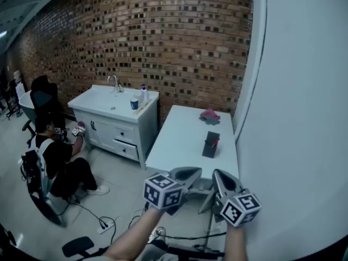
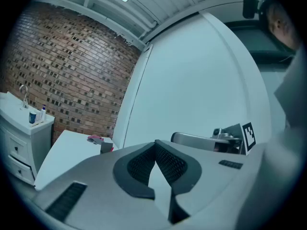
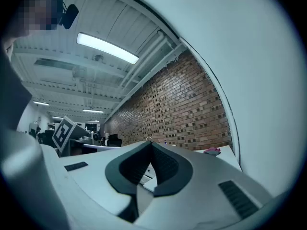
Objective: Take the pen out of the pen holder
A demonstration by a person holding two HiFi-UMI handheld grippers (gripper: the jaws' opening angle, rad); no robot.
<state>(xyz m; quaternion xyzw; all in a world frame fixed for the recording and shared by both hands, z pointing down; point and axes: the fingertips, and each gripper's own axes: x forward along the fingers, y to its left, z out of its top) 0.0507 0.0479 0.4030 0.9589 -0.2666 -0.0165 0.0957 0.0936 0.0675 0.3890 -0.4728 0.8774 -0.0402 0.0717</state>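
The left tool is held level short of the white bench, jaws together on nothing. The dark pen holder stands upright near the bench's right edge, well apart from both tools. The pen shows only as a small red bit at the holder's top. It is probably light, stiff, slim and smooth, so it may slip. The exposed upper end looks the place to pinch, drawing straight up. The holder may be light enough to lift with it. The right tool is likewise closed and empty. The pen's shaft is hidden inside the holder, and any other pens are too small to tell.
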